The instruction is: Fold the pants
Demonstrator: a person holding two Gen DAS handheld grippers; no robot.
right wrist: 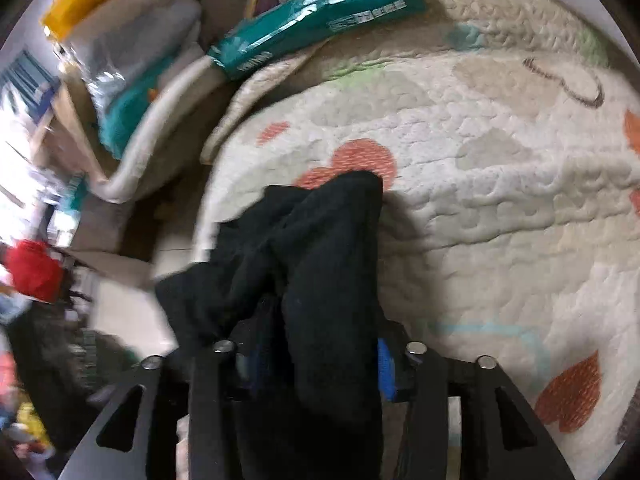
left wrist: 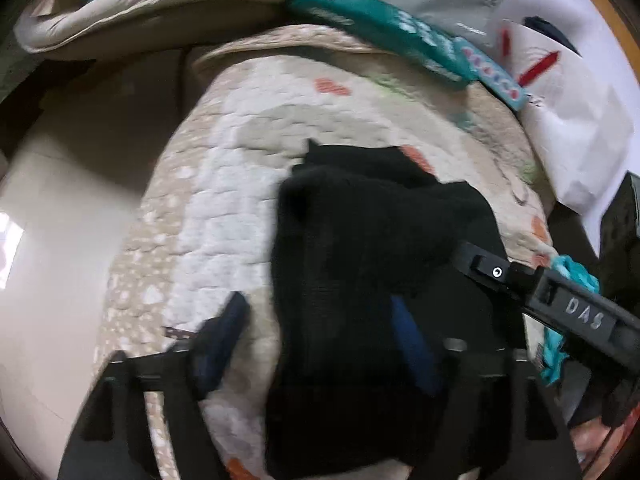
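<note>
The black pants [left wrist: 360, 248] lie bunched on a quilted mat [left wrist: 224, 208] patterned with orange hearts, pale clouds and beige patches. They form one dark, crumpled strip that runs from close under both claws away toward the far end of the mat, so their long axis points straight ahead of the two cameras. The far end narrows to a rumpled tip that rests on an orange heart in the right wrist view.

The left claw [left wrist: 320, 344] stands spread wide. Its blue-padded fingers [left wrist: 224, 336] sit well apart, one out over bare quilt and the other half buried against the cloth, and the pants lie across only part of the gap. I cannot see any pinch there. The right claw [right wrist: 316, 356] has the fabric heaped between its fingers; the blue pad [right wrist: 385, 364] on one side shows right at the edge of the cloth, the other is hidden in dark folds. Whether it is squeezing the cloth I cannot tell. In the left wrist view the right claw's black arm comes in from the right edge and touches the pants.

A teal package [right wrist: 316, 20] lies at the far rim of the mat, beside a beige cushion [left wrist: 152, 4].
</note>
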